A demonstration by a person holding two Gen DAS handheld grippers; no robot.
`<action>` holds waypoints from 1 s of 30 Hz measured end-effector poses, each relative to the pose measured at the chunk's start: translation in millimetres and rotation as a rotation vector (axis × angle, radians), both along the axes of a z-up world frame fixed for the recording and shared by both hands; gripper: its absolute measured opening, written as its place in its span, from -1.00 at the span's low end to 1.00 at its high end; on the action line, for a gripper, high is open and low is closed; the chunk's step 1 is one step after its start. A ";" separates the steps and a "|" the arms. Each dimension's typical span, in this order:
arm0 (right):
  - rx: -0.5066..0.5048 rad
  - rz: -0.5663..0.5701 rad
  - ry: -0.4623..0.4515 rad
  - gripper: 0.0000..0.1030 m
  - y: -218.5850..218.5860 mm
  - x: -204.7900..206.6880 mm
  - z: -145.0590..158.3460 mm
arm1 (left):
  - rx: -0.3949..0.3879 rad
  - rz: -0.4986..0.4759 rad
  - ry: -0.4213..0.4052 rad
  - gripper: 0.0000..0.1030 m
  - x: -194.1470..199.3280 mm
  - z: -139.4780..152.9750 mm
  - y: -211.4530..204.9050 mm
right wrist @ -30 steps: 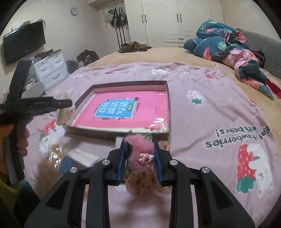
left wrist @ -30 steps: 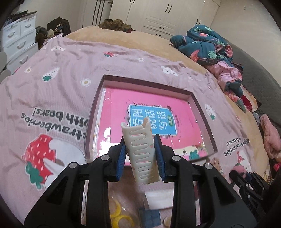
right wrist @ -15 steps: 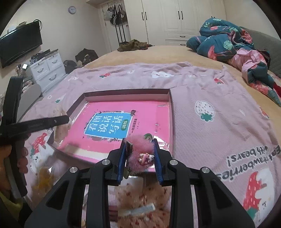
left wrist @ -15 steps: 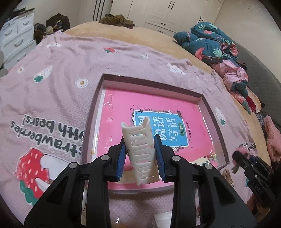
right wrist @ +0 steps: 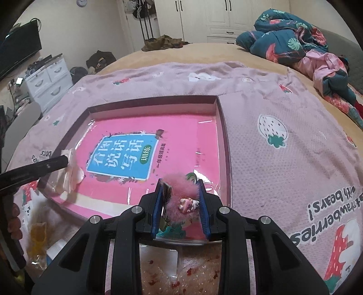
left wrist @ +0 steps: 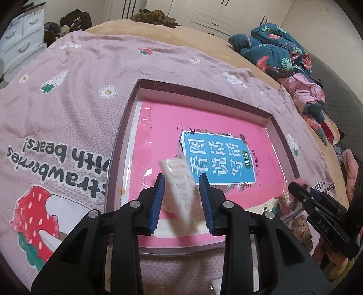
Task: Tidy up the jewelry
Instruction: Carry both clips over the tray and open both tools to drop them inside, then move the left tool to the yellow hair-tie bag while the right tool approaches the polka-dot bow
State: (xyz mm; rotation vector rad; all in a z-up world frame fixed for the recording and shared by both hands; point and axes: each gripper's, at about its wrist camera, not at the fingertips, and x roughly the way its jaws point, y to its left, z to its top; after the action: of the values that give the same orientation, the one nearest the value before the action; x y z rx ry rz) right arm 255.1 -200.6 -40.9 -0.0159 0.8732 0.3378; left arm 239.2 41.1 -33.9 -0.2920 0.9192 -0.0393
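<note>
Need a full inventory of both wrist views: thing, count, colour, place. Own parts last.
Hair claw clip: 1, cream, blurred, tilted between the left jaws over the tray's near left.
Fluffy hair clip: 1, pink with a small charm, clamped in the right jaws over the tray's near right corner.
Tray box: 1, mauve walls, on the blanket.
Book: 1, pink with a blue title panel, flat in the tray.
Blanket: 1, mauve, strawberry print, on the bed.
Bedding heap: 1, teal floral and pink, far right.
Drawer unit: 1, white, far left.
Wardrobe: 1, white, back wall.
Television: 1, black, left wall.
Wall clock: 1, top left.
Left gripper: 1, black, blue pads.
Right gripper: 1, black, blue pads.
</note>
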 end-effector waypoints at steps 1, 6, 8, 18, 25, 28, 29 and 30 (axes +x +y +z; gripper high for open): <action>-0.002 -0.004 0.003 -0.47 -1.0 0.1 -1.0 | 0.000 0.004 -0.003 -0.50 -1.8 0.8 0.9; -0.009 -0.021 -0.010 -0.28 -4.7 -5.0 0.7 | 0.013 0.015 -0.027 -0.28 -12.7 9.5 4.8; -0.004 -0.027 -0.024 -0.03 -7.2 -9.0 5.3 | 0.014 0.021 -0.035 -0.19 -16.7 13.6 6.7; 0.033 -0.031 -0.109 0.25 -21.3 -39.7 41.5 | 0.033 0.045 -0.102 0.25 -47.6 42.4 9.7; 0.049 -0.015 -0.152 0.37 -32.5 -67.1 67.0 | 0.021 0.059 -0.165 0.56 -74.4 65.8 9.2; 0.055 -0.011 -0.171 0.41 -36.0 -78.8 76.1 | 0.027 0.067 -0.182 0.63 -85.8 73.6 8.3; 0.055 -0.009 -0.176 0.42 -37.5 -82.3 78.5 | 0.028 0.070 -0.185 0.65 -89.7 75.0 8.2; 0.055 -0.007 -0.183 0.45 -39.1 -87.3 81.5 | 0.028 0.068 -0.191 0.66 -94.7 77.1 7.1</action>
State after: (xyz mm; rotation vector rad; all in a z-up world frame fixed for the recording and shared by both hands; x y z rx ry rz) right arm 167.8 -239.7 40.7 0.0068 0.6824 0.3481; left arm 144.5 48.2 43.3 -0.2879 0.7195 0.0080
